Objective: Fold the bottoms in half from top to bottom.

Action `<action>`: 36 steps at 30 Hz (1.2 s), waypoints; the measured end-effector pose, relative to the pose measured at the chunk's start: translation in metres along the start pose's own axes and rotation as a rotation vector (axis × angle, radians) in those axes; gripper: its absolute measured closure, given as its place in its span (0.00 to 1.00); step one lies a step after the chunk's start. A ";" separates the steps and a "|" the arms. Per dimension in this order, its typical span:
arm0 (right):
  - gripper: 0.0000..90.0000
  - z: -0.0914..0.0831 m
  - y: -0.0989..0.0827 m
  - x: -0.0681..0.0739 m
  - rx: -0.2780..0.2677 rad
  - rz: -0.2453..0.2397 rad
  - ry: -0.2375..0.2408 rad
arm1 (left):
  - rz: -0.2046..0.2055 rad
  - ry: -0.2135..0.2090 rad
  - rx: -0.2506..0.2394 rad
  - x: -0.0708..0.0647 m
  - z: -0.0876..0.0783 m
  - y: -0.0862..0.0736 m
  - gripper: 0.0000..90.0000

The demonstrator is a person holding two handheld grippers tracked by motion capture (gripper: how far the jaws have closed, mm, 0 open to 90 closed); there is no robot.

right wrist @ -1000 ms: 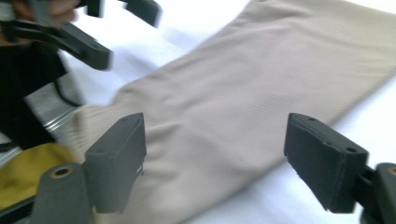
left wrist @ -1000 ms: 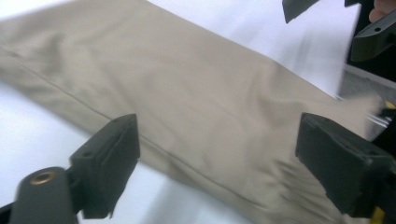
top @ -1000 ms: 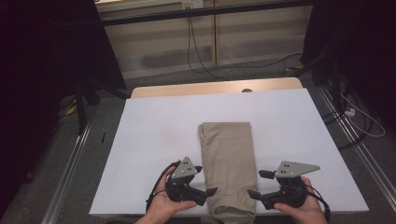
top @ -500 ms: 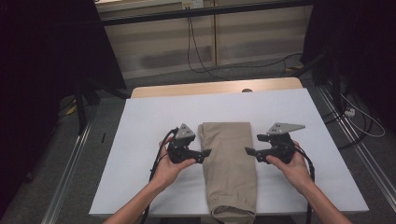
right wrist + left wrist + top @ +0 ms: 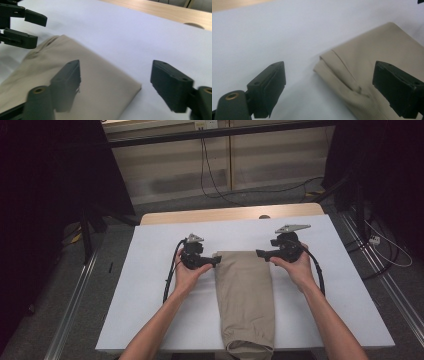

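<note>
A folded khaki cloth (image 5: 245,295) lies lengthwise on the white table (image 5: 150,275), its near end hanging over the front edge. My left gripper (image 5: 217,261) is open at the cloth's far left corner, pointing inward. In the left gripper view the jaws (image 5: 329,71) stand wide apart with the layered corner of the cloth (image 5: 382,47) between them, untouched. My right gripper (image 5: 258,253) is open at the far right corner. Its jaws (image 5: 116,66) straddle that corner of the cloth (image 5: 100,77) without pressing it. The left gripper (image 5: 40,28) shows open across the cloth.
A wooden strip (image 5: 230,213) runs along the table's far edge. White surface lies bare on both sides of the cloth. Metal rails (image 5: 75,310) flank the table, and cables (image 5: 215,180) lie on the floor behind.
Both hands have moved away from the person along the sides of the cloth, from its near end to its far corners. The cloth has stayed in place.
</note>
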State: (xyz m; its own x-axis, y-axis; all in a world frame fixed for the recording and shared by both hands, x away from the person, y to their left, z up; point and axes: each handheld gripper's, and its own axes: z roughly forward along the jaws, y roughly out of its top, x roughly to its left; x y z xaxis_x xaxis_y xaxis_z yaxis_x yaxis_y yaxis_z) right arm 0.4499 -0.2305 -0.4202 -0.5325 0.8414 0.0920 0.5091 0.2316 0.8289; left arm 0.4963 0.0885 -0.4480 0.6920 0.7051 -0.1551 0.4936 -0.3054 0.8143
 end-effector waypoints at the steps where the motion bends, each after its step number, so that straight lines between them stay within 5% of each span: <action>1: 0.32 0.004 0.002 -0.002 0.002 -0.007 -0.007 | 0.009 0.007 0.004 0.001 0.003 0.002 0.15; 6: 0.40 0.026 0.007 -0.014 0.041 -0.017 -0.034 | 0.032 0.017 0.025 0.005 0.016 0.011 0.20; 9: 0.37 0.042 0.003 -0.019 0.112 0.002 -0.029 | 0.027 0.024 0.044 0.008 0.024 0.013 0.24; 13: 0.38 0.052 -0.003 -0.020 0.115 0.025 -0.002 | 0.049 0.007 0.057 0.007 0.030 0.012 0.26; 19: 0.37 0.060 -0.008 -0.015 0.139 -0.035 -0.048 | 0.073 0.014 0.072 0.011 0.038 0.006 0.27; 23: 0.54 0.057 -0.008 -0.015 0.153 -0.060 0.000 | 0.123 0.002 0.084 0.007 0.039 0.006 0.32; 26: 0.70 0.055 -0.006 -0.008 0.185 -0.093 0.042 | 0.151 -0.038 0.098 0.004 0.037 0.006 0.46; 28: 0.72 0.055 -0.006 -0.010 0.191 -0.068 0.057 | 0.151 -0.064 0.113 0.001 0.035 0.006 0.59; 33: 0.91 0.051 -0.004 -0.006 0.237 -0.069 0.107 | 0.113 -0.160 0.143 -0.004 0.029 0.002 0.89; 36: 0.94 0.047 -0.004 -0.003 0.256 -0.077 0.118 | 0.095 -0.185 0.139 -0.007 0.025 0.001 0.93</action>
State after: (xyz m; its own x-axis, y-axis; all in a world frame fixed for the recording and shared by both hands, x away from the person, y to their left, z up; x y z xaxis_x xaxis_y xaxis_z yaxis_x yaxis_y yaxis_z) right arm 0.4811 -0.2108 -0.4494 -0.6432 0.7578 0.1100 0.6103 0.4205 0.6714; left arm 0.5054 0.0677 -0.4598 0.8168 0.5440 -0.1918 0.4811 -0.4589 0.7470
